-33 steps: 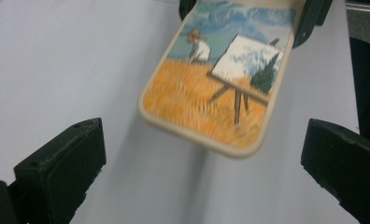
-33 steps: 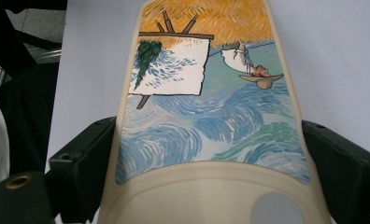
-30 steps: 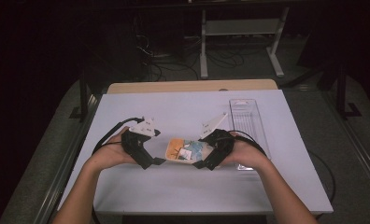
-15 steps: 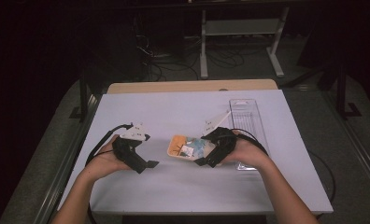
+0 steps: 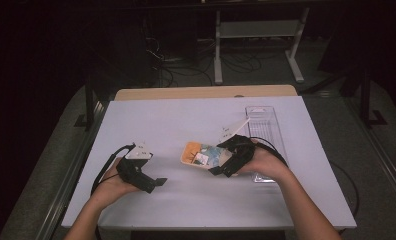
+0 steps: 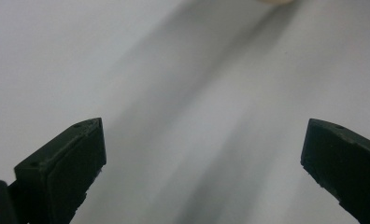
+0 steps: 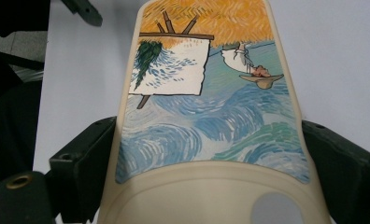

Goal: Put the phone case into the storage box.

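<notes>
A phone case (image 5: 200,154) with a cream rim and a blue and orange painted picture sits at the table's middle. My right gripper (image 5: 219,168) is shut on its near end. In the right gripper view the case (image 7: 206,107) runs away from the camera, and my right gripper (image 7: 206,128) presses a jaw against each long side of it. My left gripper (image 5: 158,182) rests at the front left of the table, well apart from the case. In the left gripper view my left gripper (image 6: 204,128) stands open, with bare white table between the jaws.
A clear plastic tray (image 5: 264,131) lies lengthwise at the table's right, just behind my right hand. The white table top (image 5: 176,120) ends in a wooden strip at the far edge. Black cables trail from both grippers.
My left gripper has drawn back to the left and toward the front edge, away from the case. The right gripper has kept its hold on the case near the middle.
</notes>
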Demonstrator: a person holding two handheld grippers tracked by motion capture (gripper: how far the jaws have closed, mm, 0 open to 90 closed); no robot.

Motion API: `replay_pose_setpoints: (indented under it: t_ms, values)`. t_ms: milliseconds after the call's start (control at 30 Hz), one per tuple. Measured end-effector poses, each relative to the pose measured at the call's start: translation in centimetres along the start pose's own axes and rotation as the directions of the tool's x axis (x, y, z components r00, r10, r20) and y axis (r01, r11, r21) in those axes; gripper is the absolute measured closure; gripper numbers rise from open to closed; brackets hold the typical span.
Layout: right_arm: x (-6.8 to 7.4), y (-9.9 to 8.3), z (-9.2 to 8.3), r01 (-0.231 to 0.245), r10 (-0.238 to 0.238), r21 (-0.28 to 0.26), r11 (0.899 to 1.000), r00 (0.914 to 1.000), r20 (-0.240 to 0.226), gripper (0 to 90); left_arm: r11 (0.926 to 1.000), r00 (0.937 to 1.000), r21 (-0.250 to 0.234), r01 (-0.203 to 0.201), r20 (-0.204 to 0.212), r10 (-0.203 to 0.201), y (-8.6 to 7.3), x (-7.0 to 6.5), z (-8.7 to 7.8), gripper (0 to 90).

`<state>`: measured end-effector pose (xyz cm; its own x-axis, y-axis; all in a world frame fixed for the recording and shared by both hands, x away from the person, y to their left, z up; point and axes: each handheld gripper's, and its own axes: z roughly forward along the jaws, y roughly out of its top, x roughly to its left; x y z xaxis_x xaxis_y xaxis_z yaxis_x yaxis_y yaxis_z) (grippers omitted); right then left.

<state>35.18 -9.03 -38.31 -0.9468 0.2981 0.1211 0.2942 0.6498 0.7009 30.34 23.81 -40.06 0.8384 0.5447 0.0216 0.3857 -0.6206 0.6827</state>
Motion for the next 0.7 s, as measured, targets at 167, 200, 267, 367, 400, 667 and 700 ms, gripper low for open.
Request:
replay_pose_setpoints:
  t_ms: [167, 200, 267, 367, 400, 667, 700]
  values:
    - [0.0, 0.0, 0.1, -0.025, 0.025, -0.001, 1.0, 0.9994, 0.022, 10.2, 0.9996, 0.9988, -0.014, 0.025, -0.041, -0.026, 0.2, -0.2, 0.4, 0.0]
    - [-0.1, 0.0, 0.2, -0.023, 0.023, -0.002, 1.0, 0.9995, 0.024, 10.3, 0.9991, 0.9983, -0.022, 0.035, -0.045, -0.036, 0.2, -0.3, 0.5, 0.0]
    - [-0.2, 0.0, 0.3, -0.02, 0.02, 0.003, 1.0, 0.9993, 0.032, 10.3, 0.9983, 0.9976, -0.036, 0.045, -0.051, -0.047, 0.3, -0.4, 0.6, 0.0]
    - [-0.2, 0.0, 0.5, -0.032, 0.032, 0.002, 0.999, 0.9987, 0.041, 10.3, 0.9988, 0.9974, -0.031, 0.039, -0.06, -0.041, 0.4, -0.7, 1.0, 0.0]
    - [-0.2, 0.0, 0.6, -0.037, 0.037, 0.006, 0.999, 0.9984, 0.043, 10.3, 0.9992, 0.9975, -0.025, 0.031, -0.063, -0.033, 0.5, -0.8, 1.2, 0.0]
    - [-0.2, 0.0, 0.9, -0.065, 0.065, 0.002, 0.998, 0.9965, 0.053, 10.3, 0.9985, 0.9974, -0.04, 0.037, -0.06, -0.039, 0.7, -1.4, 2.0, 0.0]
    - [-0.1, 0.1, 0.9, -0.087, 0.087, 0.001, 0.996, 0.9949, 0.052, 10.3, 0.9985, 0.9975, -0.042, 0.036, -0.059, -0.039, 0.7, -1.4, 2.0, 0.0]
